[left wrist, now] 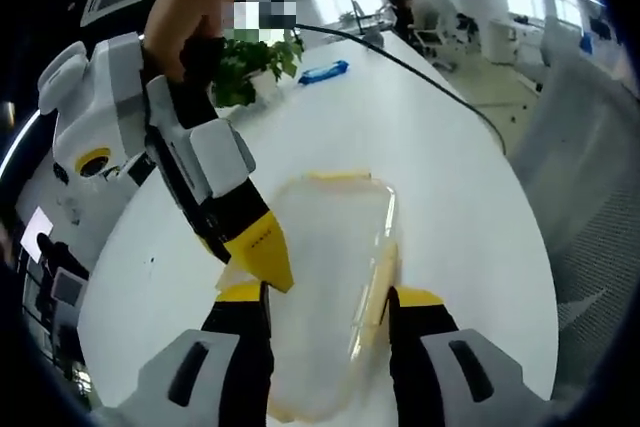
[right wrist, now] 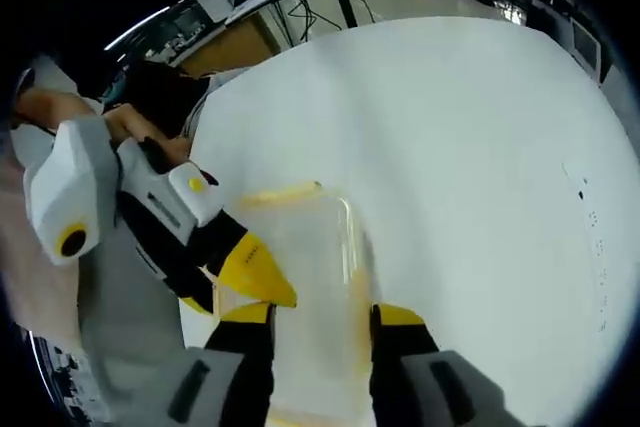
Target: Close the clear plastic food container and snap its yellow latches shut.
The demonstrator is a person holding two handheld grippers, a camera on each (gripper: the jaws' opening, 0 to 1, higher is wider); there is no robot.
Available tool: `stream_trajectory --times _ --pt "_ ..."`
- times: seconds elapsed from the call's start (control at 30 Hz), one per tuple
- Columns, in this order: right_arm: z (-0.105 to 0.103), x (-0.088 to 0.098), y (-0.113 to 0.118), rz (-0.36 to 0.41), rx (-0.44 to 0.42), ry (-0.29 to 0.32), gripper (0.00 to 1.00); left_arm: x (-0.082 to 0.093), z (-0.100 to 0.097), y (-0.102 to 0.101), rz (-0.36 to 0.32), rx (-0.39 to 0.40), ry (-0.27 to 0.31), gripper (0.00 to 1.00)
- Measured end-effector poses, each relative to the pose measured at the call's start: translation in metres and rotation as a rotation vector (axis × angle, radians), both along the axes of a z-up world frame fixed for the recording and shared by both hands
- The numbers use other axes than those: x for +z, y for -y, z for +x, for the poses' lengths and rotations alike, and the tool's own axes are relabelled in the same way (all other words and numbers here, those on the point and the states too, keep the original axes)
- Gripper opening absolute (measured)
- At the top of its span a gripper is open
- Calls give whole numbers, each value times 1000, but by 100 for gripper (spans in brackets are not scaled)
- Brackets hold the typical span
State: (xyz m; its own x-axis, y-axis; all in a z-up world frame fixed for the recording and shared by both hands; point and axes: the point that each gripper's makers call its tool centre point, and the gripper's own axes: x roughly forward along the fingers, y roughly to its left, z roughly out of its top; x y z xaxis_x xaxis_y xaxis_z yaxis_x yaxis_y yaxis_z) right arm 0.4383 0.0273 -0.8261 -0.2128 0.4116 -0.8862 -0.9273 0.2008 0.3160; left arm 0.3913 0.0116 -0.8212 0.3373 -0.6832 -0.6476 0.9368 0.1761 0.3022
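The clear plastic food container (left wrist: 325, 287) is seen lying on the white table (left wrist: 440, 177), lid apparently down over the base; whether it is fully seated cannot be told. A yellow latch (left wrist: 338, 176) is seen on the container's far end, another yellow latch (left wrist: 380, 282) along its side.

In the left gripper view, the left gripper (left wrist: 328, 299) is held with jaws parted, straddling the container's near end, nothing clamped. The right gripper (left wrist: 262, 252) is seen entering beside the container, yellow tips at its near corner; open or closed cannot be told there. In the right gripper view, the right gripper (right wrist: 321, 313) is seen with jaws apart over the container (right wrist: 310, 277), and the left gripper (right wrist: 255, 275) is at the container's edge.

Step judged: latches still to be pressed. The container should be steadied by one gripper while each latch is pushed flat against the wall by the other; pressure is best kept square, or the light box may skid.

Beyond the container, the table is bare and wide. A plant (left wrist: 255, 65) and a blue object (left wrist: 322, 72) are well apart from the container, toward the far table edge.
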Motion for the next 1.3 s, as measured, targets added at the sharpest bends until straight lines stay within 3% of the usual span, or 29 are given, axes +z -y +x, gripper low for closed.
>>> stream_trajectory --times 0.27,0.5,0.6,0.8,0.93,1.07,1.23,1.3 --pt "0 1 -1 -31 -10 39 35 1 0 0 14 0 -21 43" --pt "-1 5 -1 -32 -10 163 35 1 0 0 17 15 -37 43" --pt "0 7 0 -28 -20 202 35 4 1 1 2 26 -70 44" --pt "0 9 0 -5 -51 268 34 3 -1 2 25 30 -70 45" --pt "-1 12 1 15 -68 319 33 6 0 3 5 45 -92 46" --pt "-3 14 2 31 -156 345 31 4 -4 2 40 45 -51 45" --pt "2 15 5 44 -290 371 34 13 1 -6 -15 127 -111 47" --pt "-4 13 4 69 -340 322 40 17 3 -10 -35 154 -135 50"
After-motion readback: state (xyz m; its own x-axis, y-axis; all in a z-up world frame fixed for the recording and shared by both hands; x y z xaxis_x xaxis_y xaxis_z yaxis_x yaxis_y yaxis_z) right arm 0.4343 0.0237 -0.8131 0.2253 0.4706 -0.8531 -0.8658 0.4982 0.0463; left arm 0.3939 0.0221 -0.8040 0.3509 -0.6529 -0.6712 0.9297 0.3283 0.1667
